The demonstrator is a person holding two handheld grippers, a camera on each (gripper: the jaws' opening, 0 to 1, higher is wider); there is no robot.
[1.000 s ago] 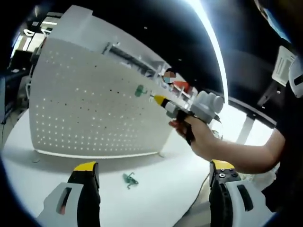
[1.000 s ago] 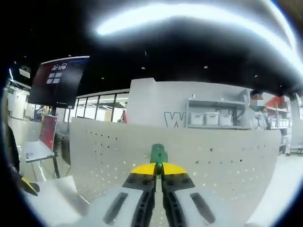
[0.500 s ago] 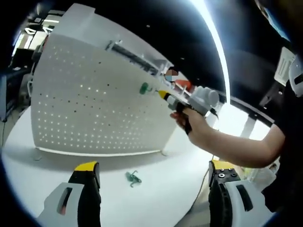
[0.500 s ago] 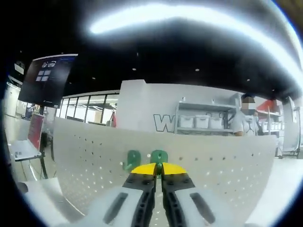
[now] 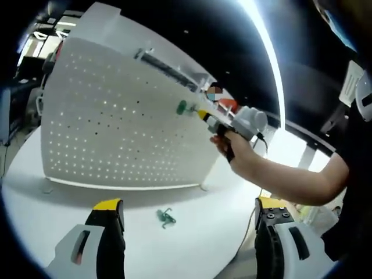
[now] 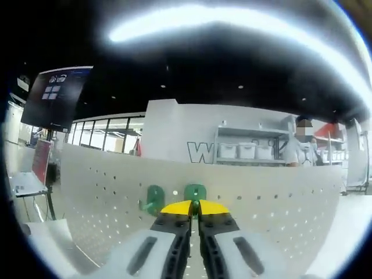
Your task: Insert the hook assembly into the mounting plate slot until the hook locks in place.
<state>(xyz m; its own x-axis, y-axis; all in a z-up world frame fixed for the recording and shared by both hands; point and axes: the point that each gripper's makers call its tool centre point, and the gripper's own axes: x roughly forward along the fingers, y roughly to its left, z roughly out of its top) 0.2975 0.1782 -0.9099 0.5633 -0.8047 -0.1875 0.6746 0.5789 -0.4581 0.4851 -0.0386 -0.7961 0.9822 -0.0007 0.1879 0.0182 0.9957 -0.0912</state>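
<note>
Left gripper low over the white table, jaws spread wide, nothing between. 1 green hook lies loose on the table just ahead. Right gripper, jaws pressed together, pinching a 2nd green hook against the pegboard; a 3rd green hook hangs on the board just beside it. Far wall reads "W"; rest hidden. 3 bins on a shelf.

A pegboard stands upright on the table, one hook on its face, another hook lying on the table before it.
</note>
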